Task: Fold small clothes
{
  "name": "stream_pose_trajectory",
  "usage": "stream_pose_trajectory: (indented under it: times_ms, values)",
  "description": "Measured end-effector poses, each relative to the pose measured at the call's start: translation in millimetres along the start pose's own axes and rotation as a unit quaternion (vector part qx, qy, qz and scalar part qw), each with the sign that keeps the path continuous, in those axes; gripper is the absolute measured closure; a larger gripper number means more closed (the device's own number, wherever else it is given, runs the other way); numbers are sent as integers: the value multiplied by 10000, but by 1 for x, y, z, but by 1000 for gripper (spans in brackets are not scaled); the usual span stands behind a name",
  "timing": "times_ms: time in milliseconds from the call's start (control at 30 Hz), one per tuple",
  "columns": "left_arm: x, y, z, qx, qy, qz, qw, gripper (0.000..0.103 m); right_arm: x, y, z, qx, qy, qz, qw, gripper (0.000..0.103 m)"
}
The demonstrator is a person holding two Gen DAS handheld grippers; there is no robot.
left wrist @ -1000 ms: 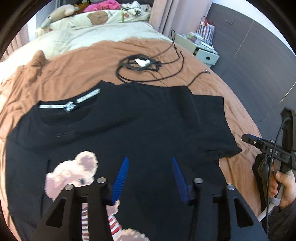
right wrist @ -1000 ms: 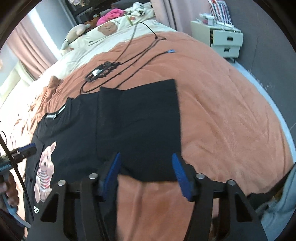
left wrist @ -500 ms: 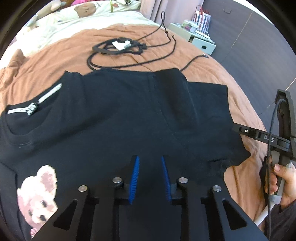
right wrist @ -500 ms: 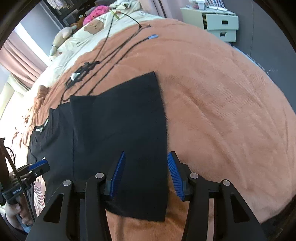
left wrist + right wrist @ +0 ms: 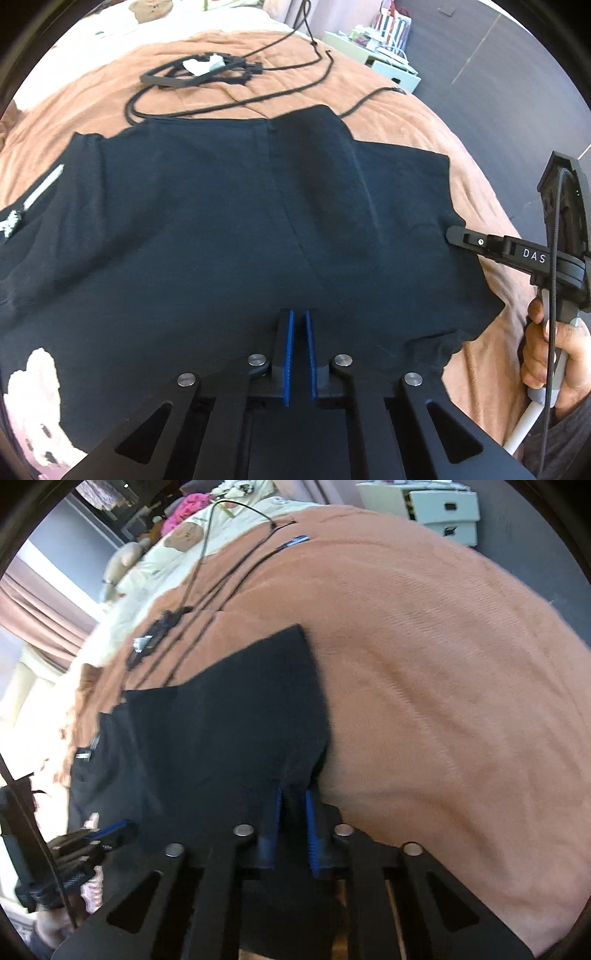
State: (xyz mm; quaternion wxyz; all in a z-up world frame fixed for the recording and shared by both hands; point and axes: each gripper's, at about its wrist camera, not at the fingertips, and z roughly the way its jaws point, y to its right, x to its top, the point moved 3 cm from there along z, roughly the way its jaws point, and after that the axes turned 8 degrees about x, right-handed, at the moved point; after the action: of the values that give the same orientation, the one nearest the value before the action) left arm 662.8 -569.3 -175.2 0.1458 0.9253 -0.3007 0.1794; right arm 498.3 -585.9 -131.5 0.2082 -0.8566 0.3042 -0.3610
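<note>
A black T-shirt point(image 5: 221, 221) lies spread on the orange-brown bedspread point(image 5: 443, 664), part of it folded over itself. A bear print point(image 5: 33, 387) shows at its lower left and a white neck label point(image 5: 37, 195) at the left. My left gripper point(image 5: 298, 314) is closing, its blue pads nearly together and pinching the cloth near the shirt's front edge. My right gripper point(image 5: 293, 794) is closing too, with a fold of black cloth point(image 5: 229, 720) between its pads at the shirt's right edge. In the left wrist view, the right gripper point(image 5: 452, 234) touches the shirt's right side.
A black cable tangle with a white tag point(image 5: 207, 70) lies on the bedspread just beyond the shirt. Past the bed's far right corner stands a white drawer unit point(image 5: 436, 509). Soft toys and pillows point(image 5: 184, 535) are at the bed's head. A hand point(image 5: 546, 354) grips the right tool's handle.
Both grippers came down and forward onto the shirt. Their jaws went from wide apart to nearly together, each now with black cloth between the pads.
</note>
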Motion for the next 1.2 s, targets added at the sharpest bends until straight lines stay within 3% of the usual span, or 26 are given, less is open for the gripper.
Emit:
stream_pose_trajectory:
  times_ms: [333,700,1200]
  values:
    - [7,4,9,-167,-25,-268,9995,96,3,-53,-35,357,253,-676,9968,99]
    - [-5,-39,-41,-66,81,-541,9985,96,-14,-111,-55,623,295,-1129,9912,99]
    - [-36,-115,-89,405,203,-907,9948,95,-39,-171,-20,911,-257,-1740,9802,98]
